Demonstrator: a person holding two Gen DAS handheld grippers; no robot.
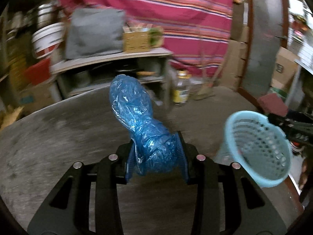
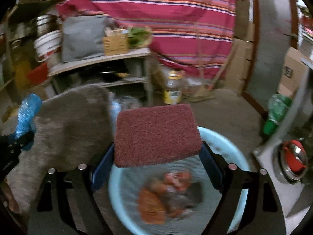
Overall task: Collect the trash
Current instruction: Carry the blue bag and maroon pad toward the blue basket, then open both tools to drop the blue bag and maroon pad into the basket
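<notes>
My left gripper (image 1: pixel 156 152) is shut on a crumpled blue plastic bag (image 1: pixel 137 117) that sticks up above the grey round table (image 1: pixel 49 137). A light blue mesh basket (image 1: pixel 258 148) stands to its right. My right gripper (image 2: pixel 158 156) is shut on a maroon scouring pad (image 2: pixel 156 135) and holds it over the light blue basket (image 2: pixel 230 148), which has orange and grey scraps (image 2: pixel 166 197) inside. The blue bag also shows at the left edge of the right wrist view (image 2: pixel 25 115), as does the pad at the right of the left wrist view (image 1: pixel 273 103).
A grey cloth (image 2: pixel 64 121) lies on the table left of the basket. Behind are a shelf (image 1: pixel 109 58) with a cardboard box (image 1: pixel 137 41) and a grey bag, a white bucket (image 1: pixel 47 41), a bottle (image 1: pixel 182 88) on the floor, a striped red curtain (image 2: pixel 166 19) and a steel pot (image 2: pixel 293 160).
</notes>
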